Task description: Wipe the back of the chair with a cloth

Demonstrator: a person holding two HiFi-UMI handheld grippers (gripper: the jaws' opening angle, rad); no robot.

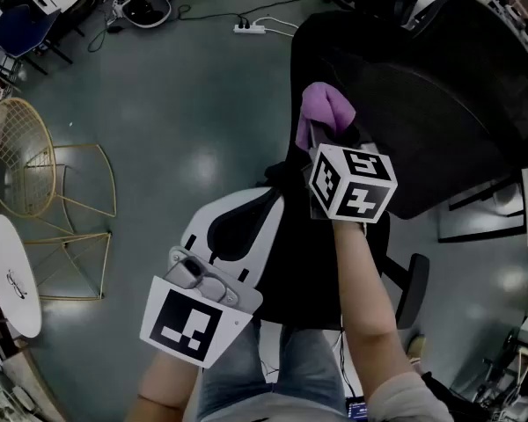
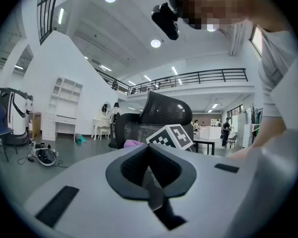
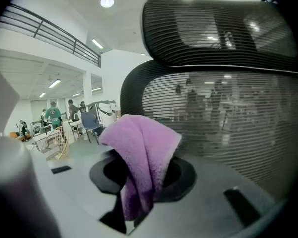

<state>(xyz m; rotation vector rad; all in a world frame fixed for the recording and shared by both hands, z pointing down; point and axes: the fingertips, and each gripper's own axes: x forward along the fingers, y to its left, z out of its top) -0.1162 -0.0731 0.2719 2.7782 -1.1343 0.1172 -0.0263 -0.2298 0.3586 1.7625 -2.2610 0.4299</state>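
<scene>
A black mesh office chair (image 1: 440, 86) fills the upper right of the head view. My right gripper (image 1: 321, 139) is shut on a purple cloth (image 1: 327, 108) held against the chair back's left edge. In the right gripper view the cloth (image 3: 141, 152) hangs folded out of the jaws, with the mesh back (image 3: 228, 123) and the headrest (image 3: 218, 29) close behind it. My left gripper (image 1: 262, 202) is lower and to the left, beside the chair, shut on nothing. Its own view shows the chair (image 2: 164, 110) and a corner of the cloth (image 2: 133, 144) ahead.
Yellow wire chairs (image 1: 35, 174) and a white round table (image 1: 9, 275) stand at the left. A power strip (image 1: 251, 29) with cables lies on the grey floor at the top. The chair's armrest (image 1: 412, 288) sits by the person's right forearm.
</scene>
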